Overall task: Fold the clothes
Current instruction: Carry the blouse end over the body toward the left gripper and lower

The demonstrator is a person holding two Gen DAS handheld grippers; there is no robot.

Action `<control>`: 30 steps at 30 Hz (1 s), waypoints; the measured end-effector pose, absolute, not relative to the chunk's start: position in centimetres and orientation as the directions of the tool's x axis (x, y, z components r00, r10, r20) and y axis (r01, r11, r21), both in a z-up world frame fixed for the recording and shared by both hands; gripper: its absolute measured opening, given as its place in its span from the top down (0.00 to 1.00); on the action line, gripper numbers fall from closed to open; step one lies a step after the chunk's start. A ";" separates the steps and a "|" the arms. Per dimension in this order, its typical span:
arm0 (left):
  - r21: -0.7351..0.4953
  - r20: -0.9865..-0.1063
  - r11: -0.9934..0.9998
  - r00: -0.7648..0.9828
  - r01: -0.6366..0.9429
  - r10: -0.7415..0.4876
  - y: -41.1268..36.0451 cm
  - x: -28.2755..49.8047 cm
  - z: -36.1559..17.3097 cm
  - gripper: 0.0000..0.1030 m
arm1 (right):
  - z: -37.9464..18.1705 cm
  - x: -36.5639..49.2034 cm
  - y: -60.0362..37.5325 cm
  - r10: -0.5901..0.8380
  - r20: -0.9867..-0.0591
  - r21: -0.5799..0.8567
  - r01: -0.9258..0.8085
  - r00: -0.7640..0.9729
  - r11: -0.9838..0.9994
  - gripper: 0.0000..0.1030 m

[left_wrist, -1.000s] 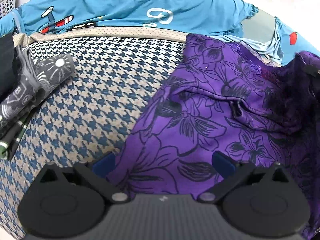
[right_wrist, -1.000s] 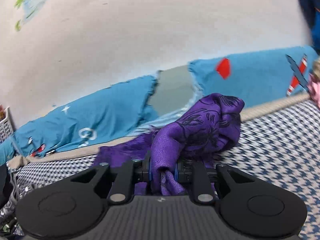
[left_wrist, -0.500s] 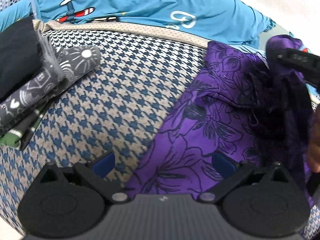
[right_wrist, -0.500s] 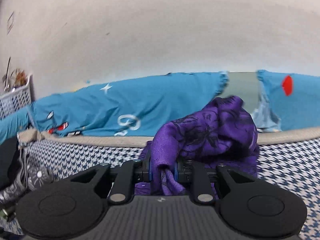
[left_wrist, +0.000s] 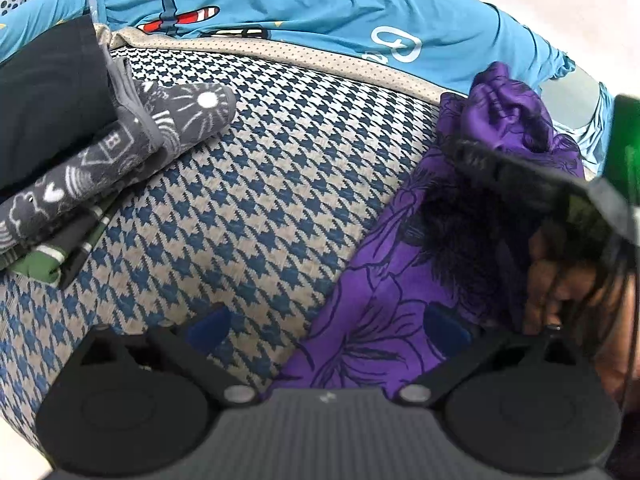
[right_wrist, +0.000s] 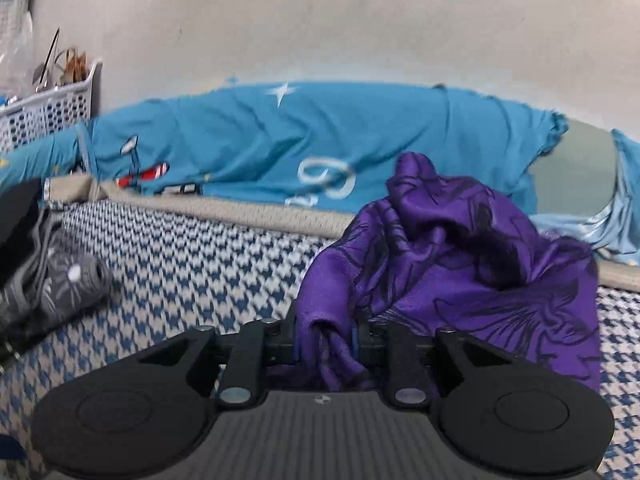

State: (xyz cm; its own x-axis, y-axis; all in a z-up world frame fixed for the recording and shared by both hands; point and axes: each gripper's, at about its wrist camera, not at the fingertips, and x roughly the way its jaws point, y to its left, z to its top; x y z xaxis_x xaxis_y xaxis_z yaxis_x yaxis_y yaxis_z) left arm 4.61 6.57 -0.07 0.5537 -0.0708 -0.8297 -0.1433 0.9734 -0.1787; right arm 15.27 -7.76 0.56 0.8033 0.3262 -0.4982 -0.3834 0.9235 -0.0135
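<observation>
Left wrist view only: right gripper (left_wrist: 520, 176) seen from outside as a dark body over the cloth, person's hand (left_wrist: 556, 292) beneath it; green-and-white striped item (left_wrist: 48, 264) under the grey printed garment (left_wrist: 120, 160). Right wrist view only: white perforated basket (right_wrist: 52, 112) at far left against the wall (right_wrist: 320, 20), with clutter too blurred to name. Both views, left to right: black folded garment (left_wrist: 44, 96) and grey printed garment at the left edge of the houndstooth bed cover (left_wrist: 260, 184); blue aeroplane-print bedding (left_wrist: 300, 4) along the far edge; purple floral garment (right_wrist: 460, 264) on the right part of the cover, bunched and lifted into a crumpled peak, satin sheen, dark outline flowers, lower portion spread flat on the cover. Left gripper (left_wrist: 326, 330): jaws wide apart, blue pads just above the garment's near edge, holding nothing. Right gripper: jaws closed, pinching a fold of the purple floral garment.
</observation>
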 end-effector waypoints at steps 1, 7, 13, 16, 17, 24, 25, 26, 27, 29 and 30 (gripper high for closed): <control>-0.179 -0.830 0.973 0.553 -0.145 -0.070 6.6 4.6 -0.1 0.00 | 0.3 15.4 -7.8 0.332 -0.501 -0.005 -0.386 0.799 0.922 0.70; -0.170 -0.833 0.974 0.549 -0.150 -0.061 6.3 4.8 -0.1 0.00 | 0.4 15.2 -8.2 0.412 -0.492 0.060 -0.442 0.767 0.895 0.47; -0.163 -0.831 0.973 0.554 -0.161 -0.048 6.0 4.8 -0.1 0.00 | 1.9 13.5 -9.2 0.454 -0.463 0.068 -0.480 0.761 0.875 0.47; -0.165 -0.828 0.971 0.559 -0.171 -0.042 6.0 4.8 -0.1 0.00 | 2.7 12.6 -10.1 0.455 -0.447 0.052 -0.486 0.770 0.873 0.47; -0.168 -0.826 0.970 0.562 -0.174 -0.042 6.0 4.8 -0.1 0.00 | 3.0 12.3 -10.4 0.452 -0.441 0.044 -0.485 0.775 0.873 0.47; -0.213 -0.800 0.956 0.597 -0.201 -0.053 6.1 6.1 0.2 0.00 | 4.9 12.7 -12.6 0.400 -0.401 -0.002 -0.438 0.824 0.899 0.48; -0.219 -0.797 0.954 0.602 -0.207 -0.052 6.0 6.4 0.3 0.00 | 5.1 13.0 -12.9 0.393 -0.396 -0.009 -0.431 0.830 0.902 0.48; -0.225 -0.794 0.951 0.605 -0.211 -0.054 5.9 6.7 0.3 0.00 | 5.4 13.2 -13.0 0.386 -0.389 -0.018 -0.426 0.837 0.905 0.48; -0.232 -0.792 0.949 0.608 -0.215 -0.056 5.8 7.0 0.3 0.00 | 5.6 13.5 -13.1 0.379 -0.380 -0.032 -0.422 0.843 0.906 0.48; -0.233 -0.788 0.947 0.613 -0.222 -0.050 5.4 7.7 0.3 0.00 | 6.0 14.2 -13.2 0.369 -0.368 -0.064 -0.419 0.854 0.906 0.48; -0.230 -0.786 0.947 0.616 -0.225 -0.044 5.2 8.1 0.3 0.00 | 6.1 14.7 -13.1 0.366 -0.368 -0.076 -0.420 0.855 0.904 0.48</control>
State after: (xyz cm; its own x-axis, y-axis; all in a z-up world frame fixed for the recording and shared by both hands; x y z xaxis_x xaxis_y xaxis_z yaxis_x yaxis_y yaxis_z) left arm 8.10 5.23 0.25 0.6164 -0.0445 -0.7862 -0.2247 0.9469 -0.2298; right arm 14.71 -13.10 6.07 0.8549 0.3661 -0.3675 -0.4201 0.9043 -0.0764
